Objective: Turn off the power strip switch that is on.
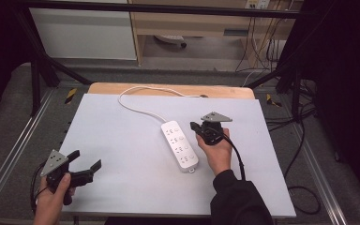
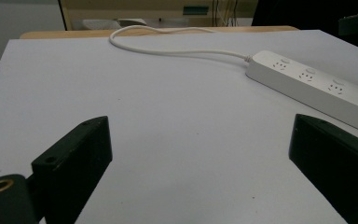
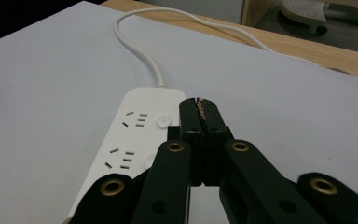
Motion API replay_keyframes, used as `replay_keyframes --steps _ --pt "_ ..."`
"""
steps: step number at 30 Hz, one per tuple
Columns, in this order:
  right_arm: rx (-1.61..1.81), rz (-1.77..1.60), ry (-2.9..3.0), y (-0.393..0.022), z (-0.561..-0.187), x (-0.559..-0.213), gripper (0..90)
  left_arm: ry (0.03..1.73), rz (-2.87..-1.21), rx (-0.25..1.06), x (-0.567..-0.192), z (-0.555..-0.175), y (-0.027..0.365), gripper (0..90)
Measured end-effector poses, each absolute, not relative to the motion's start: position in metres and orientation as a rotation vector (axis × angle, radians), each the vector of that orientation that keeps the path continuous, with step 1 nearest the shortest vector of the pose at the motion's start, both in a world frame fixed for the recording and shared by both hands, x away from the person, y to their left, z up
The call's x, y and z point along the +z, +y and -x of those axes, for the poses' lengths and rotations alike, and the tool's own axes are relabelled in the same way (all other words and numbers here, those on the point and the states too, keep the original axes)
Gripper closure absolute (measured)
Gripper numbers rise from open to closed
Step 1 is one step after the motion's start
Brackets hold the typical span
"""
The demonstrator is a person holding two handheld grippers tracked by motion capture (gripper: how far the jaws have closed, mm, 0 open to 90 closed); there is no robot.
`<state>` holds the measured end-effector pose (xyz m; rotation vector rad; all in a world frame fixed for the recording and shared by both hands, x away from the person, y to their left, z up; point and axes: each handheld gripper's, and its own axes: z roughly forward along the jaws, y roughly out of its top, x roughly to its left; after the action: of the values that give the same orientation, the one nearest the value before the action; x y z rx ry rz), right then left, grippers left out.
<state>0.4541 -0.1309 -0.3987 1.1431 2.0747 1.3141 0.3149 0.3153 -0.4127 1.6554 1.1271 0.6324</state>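
A white power strip with several sockets lies near the middle of the white table top, its white cord curling toward the far edge. My right gripper hovers just right of the strip's far end, jaws shut with nothing between them; in the right gripper view its closed jaws sit over the strip beside a round button. My left gripper rests at the near left corner, jaws spread wide and empty. In the left gripper view the strip lies ahead to the right.
A wooden board shows past the table's far edge. Black frame bars rise at both far corners. Cables trail on the floor to the right. A white cabinet and wooden furniture stand behind.
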Motion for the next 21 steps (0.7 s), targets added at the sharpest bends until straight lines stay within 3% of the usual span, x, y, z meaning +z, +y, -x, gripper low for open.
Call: replay_keyframes --steps 21 --pt "1.302 -1.149 2.161 -0.114 -0.453 -0.419 90.0 1.131 -1.656 0.633 -0.413 -0.315 0.316 5.9"
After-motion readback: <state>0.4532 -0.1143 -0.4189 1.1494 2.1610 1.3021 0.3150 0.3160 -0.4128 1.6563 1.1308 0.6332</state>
